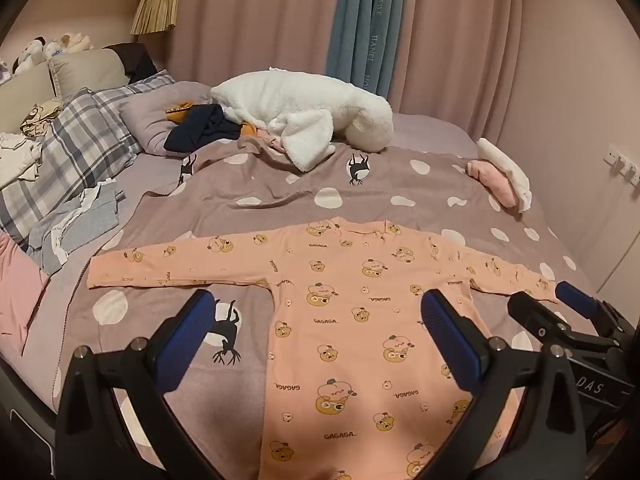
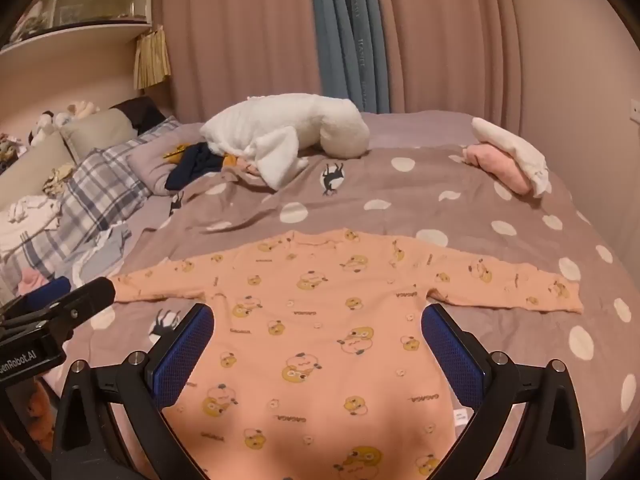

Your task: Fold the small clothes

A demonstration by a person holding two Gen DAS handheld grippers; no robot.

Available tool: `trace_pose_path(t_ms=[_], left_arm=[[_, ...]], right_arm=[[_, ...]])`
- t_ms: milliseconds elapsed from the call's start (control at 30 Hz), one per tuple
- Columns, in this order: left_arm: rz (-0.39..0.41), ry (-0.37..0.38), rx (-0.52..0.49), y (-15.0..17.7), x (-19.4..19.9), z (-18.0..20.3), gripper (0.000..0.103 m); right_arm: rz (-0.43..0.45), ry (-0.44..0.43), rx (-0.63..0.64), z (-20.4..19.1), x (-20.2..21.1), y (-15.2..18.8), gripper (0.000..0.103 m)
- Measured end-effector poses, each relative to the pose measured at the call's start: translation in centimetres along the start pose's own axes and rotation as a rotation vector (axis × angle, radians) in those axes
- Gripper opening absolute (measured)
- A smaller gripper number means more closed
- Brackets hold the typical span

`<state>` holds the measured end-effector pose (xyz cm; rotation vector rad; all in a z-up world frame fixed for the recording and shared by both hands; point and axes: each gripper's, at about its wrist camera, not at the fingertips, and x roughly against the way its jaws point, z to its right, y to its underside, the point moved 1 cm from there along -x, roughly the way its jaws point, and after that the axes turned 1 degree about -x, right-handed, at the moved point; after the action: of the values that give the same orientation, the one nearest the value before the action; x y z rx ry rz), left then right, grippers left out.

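Note:
A small peach long-sleeved shirt (image 1: 360, 312) printed with cartoon bears lies flat on the bed, sleeves spread to both sides, neck away from me; it also shows in the right wrist view (image 2: 320, 328). My left gripper (image 1: 320, 320) is open above the shirt's left side, holding nothing. My right gripper (image 2: 318, 328) is open above the shirt's body, holding nothing. The right gripper also shows in the left wrist view (image 1: 560, 304), near the right sleeve end. The left gripper shows in the right wrist view (image 2: 76, 292), near the left sleeve end.
The shirt lies on a mauve blanket (image 1: 280, 196) with white spots and black deer. A white plush toy (image 1: 304, 120) and dark clothes (image 1: 196, 128) lie behind. Folded pink and white clothes (image 1: 500, 180) sit far right. Plaid pillows (image 1: 80, 140) and loose clothes (image 1: 76, 228) lie left.

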<state>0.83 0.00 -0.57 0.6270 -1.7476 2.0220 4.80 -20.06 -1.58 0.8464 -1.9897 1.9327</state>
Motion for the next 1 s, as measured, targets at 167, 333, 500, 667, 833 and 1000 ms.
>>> trace_pose_path(t_ms=[167, 333, 500, 667, 833, 1000], left_arm=[[-0.008, -0.001, 0.021, -0.1, 0.0, -0.3, 0.103], [-0.001, 0.0, 0.006, 0.0, 0.1, -0.4, 0.103], [-0.038, 0.037, 0.027, 0.6, -0.5, -1.2, 0.103], [-0.06, 0.069, 0.042, 1.1, -1.0, -1.4, 0.103], [-0.065, 0.069, 0.044, 1.2, -1.2, -1.4, 0.103], [-0.072, 0.072, 0.063, 1.4, -1.3, -1.8, 0.103]], right_arm=[[0.001, -0.027, -0.016, -0.1, -0.1, 0.0, 0.103], [0.004, -0.034, -0.027, 0.3, 0.1, 0.2, 0.103], [0.004, -0.018, -0.042, -0.1, 0.2, 0.8, 0.103], [-0.015, 0.003, -0.041, 0.0, -0.1, 1.3, 0.103], [-0.013, 0.009, -0.051, 0.2, 0.0, 1.2, 0.103], [-0.013, 0.008, -0.052, 0.2, 0.0, 1.2, 0.103]])
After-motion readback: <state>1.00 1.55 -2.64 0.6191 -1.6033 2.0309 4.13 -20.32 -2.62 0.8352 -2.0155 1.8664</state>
